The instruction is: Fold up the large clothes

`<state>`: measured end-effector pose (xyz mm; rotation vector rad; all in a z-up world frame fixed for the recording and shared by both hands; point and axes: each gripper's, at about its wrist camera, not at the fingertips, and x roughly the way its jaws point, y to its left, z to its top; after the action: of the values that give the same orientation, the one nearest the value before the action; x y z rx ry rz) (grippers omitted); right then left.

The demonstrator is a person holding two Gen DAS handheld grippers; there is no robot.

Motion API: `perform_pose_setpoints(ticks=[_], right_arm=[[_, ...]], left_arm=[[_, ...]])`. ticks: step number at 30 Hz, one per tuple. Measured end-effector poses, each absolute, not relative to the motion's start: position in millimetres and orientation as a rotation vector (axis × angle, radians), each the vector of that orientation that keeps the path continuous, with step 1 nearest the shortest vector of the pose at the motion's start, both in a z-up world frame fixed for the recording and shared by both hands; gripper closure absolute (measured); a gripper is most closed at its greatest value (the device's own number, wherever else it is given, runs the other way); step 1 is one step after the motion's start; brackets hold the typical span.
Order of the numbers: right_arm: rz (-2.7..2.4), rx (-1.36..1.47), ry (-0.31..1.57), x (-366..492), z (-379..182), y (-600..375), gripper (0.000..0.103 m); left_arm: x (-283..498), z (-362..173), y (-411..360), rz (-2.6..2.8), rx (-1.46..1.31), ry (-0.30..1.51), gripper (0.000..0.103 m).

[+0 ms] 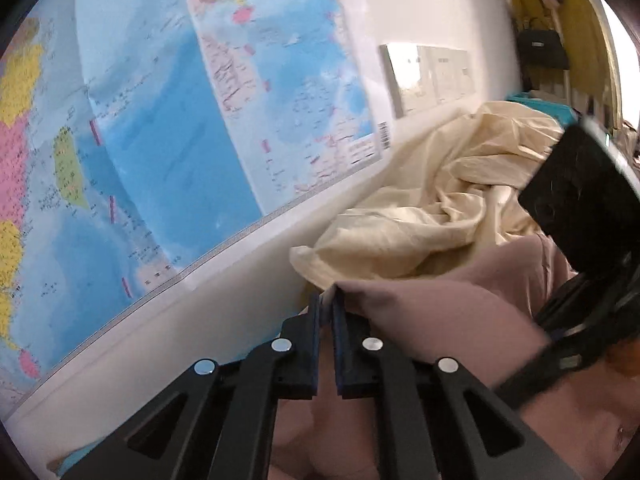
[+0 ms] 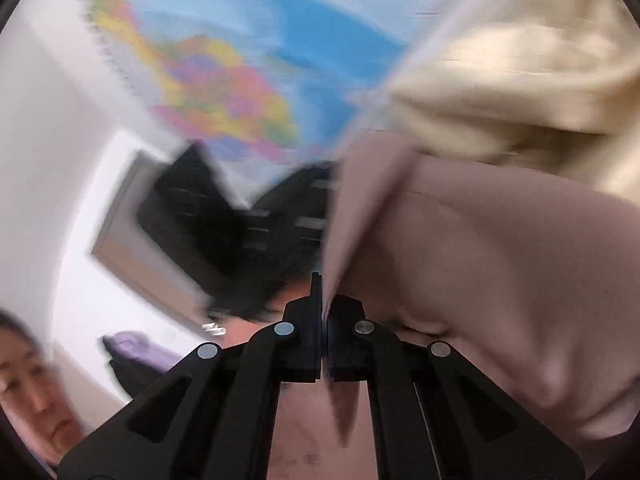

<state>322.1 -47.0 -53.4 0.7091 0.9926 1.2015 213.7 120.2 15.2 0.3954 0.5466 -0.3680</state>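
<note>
A large dusty-pink garment (image 1: pixel 452 312) hangs between both grippers, lifted up in front of the wall. My left gripper (image 1: pixel 327 300) is shut on its edge, the cloth running off to the right. My right gripper (image 2: pixel 323 300) is shut on another edge of the same pink garment (image 2: pixel 480 264), which drapes to the right and below the fingers. The right gripper's black body (image 1: pixel 580 208) shows at the right of the left wrist view. The left gripper (image 2: pixel 240 220) shows blurred in the right wrist view.
A crumpled cream sheet (image 1: pixel 440 196) lies behind the garment against the white wall; it also shows in the right wrist view (image 2: pixel 520 72). A large blue map (image 1: pixel 160 120) covers the wall. A person's face (image 2: pixel 32 384) is at lower left.
</note>
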Motion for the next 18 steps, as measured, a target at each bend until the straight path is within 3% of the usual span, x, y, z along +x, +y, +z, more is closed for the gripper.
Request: perform_pose_setpoints(ticks=[3, 5, 7, 8, 16, 18], right_arm=[[1.011, 0.643, 1.074, 333.2, -73.2, -51.8, 0.090], [1.020, 0.674, 1.050, 329.1, -71.8, -59.2, 0.079], [1.012, 0.609, 1.025, 318.4, -61.5, -59.5, 0.060], [0.988, 0.553, 1.013, 312.4, -54.5, -59.6, 0.058], [0.848, 0.219, 0.796, 285.4, 8.7, -47.5, 0.044], [0.800, 0.173, 0.786, 294.7, 10.6, -35.5, 0.040]], left_arm=[[220.9, 4.8, 121.4, -0.344, 0.385, 0.609, 0.083], [221.5, 0.3, 126.6, -0.330, 0.372, 0.628, 0.066], [215.4, 0.3, 135.1, -0.331, 0.354, 0.627, 0.054], [212.9, 1.7, 141.9, -0.334, 0.328, 0.638, 0.051], [181.3, 6.7, 180.6, -0.232, 0.261, 0.616, 0.047], [168.1, -1.1, 192.6, -0.185, 0.283, 0.621, 0.037]])
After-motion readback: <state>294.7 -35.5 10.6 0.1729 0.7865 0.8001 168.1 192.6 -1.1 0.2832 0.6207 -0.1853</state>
